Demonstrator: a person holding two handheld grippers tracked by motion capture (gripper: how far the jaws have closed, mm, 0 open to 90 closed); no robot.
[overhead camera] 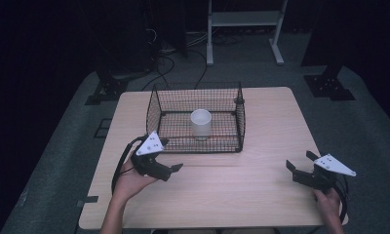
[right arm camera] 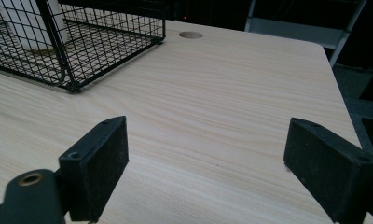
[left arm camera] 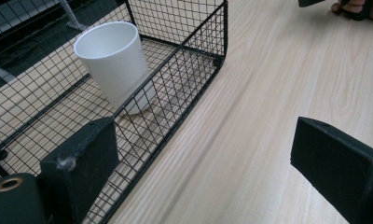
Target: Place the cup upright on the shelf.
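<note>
Cup (overhead camera: 201,124) upright inside basket (overhead camera: 156,105) mid-table; left gripper (overhead camera: 169,171) released near its front wall for reaching, right gripper (overhead camera: 296,168) released, parked near right edge.

Both hands low — left gripper (overhead camera: 176,171) and right gripper (overhead camera: 291,170), jaws apart.

Lab or recording studio, not a home. Dark room, black backdrop all round, light falls mostly on one plain pale-wood counter (overhead camera: 261,195) standing alone on grey carpet floor (overhead camera: 56,161). Black stand bases (overhead camera: 329,87) bolted with plates sit off the counter's far corners, loose cables (overhead camera: 164,63) trail on the floor behind the far edge. White metal frame legs (overhead camera: 244,29) further back. Counter is nearly bare: a black wire basket (overhead camera: 239,122) at the far middle, round cable hole (right arm camera: 190,35) near the far edge. Staged test setup.
</note>
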